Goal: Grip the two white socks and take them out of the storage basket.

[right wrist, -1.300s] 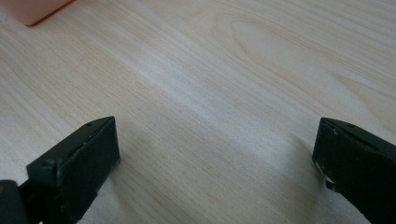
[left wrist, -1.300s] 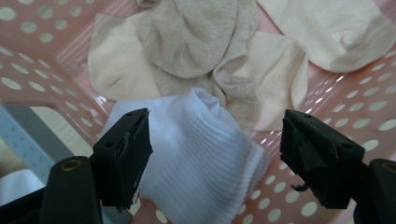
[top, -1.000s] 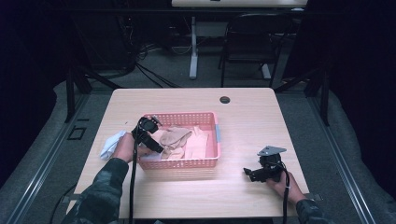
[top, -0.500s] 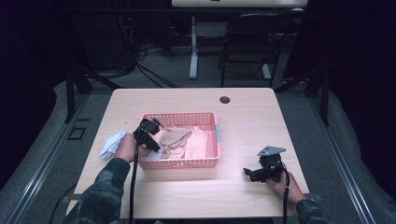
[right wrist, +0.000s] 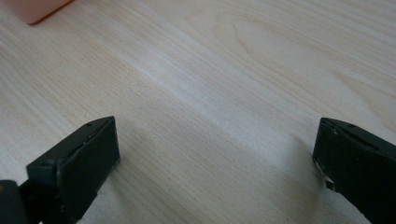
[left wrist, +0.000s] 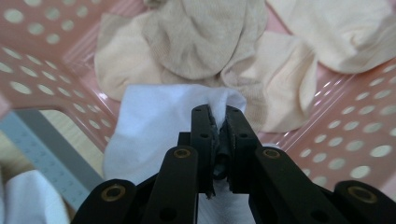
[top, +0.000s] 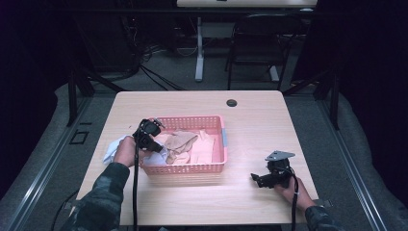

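1. White cotton: a soft, light white cloth (left wrist: 159, 121) lies at the pink basket (top: 211, 122)'s nine o'clock wall, draped over the rim.
2. My left gripper (left wrist: 217, 122) has just closed its jaws and now pinches a raised fold.
3. It should lift limp, trailing and perhaps snagging the beige cloths (left wrist: 196, 42).
4. My right gripper (right wrist: 215, 154) rests wide apart on the wooden table (top: 260, 120) at four o'clock.

White cloth (left wrist: 154, 126): soft, thin, crumpled; one fold pinched between the left gripper (left wrist: 218, 122) jaws, which have just been closing on it. It lies in the near-left corner of the pink perforated basket (top: 192, 168), draped over the basket wall. Touching it further in: a bunched beige cloth (left wrist: 196, 37) on top of paler peach cloths (left wrist: 285, 79). Another white cloth (top: 113, 149) lies on the table outside the basket's left side.
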A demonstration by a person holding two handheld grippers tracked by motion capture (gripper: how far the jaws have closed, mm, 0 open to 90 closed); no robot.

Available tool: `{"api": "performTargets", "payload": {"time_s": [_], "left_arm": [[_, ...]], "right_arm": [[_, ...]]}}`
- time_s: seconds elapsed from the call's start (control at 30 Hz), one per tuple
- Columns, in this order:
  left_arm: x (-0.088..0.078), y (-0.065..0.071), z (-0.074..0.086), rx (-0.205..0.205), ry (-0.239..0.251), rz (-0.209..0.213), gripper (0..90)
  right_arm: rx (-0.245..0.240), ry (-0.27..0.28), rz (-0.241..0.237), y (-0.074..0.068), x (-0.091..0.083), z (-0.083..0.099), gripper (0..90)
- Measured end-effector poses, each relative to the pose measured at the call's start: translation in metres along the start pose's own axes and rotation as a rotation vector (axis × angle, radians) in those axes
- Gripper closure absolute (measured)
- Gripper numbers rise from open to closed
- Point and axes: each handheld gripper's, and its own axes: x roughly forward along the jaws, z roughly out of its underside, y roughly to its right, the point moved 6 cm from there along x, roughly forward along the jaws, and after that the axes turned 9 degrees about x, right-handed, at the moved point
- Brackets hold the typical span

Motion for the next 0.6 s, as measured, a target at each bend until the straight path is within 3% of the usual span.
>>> {"api": "performTargets", "payload": {"time_s": [0.37, 0.6], "left_arm": [[-0.04, 0.0, -0.02, 0.036, 0.085, -0.05, 83.6], [-0.059, -0.002, -0.028, 0.035, 0.137, -0.065, 83.7]], "right_arm": [[0.0, 0.0, 0.0, 0.0, 0.0, 0.0, 0.0], [0.0, 0.0, 0.0, 0.0, 0.0, 0.0, 0.0]]}}
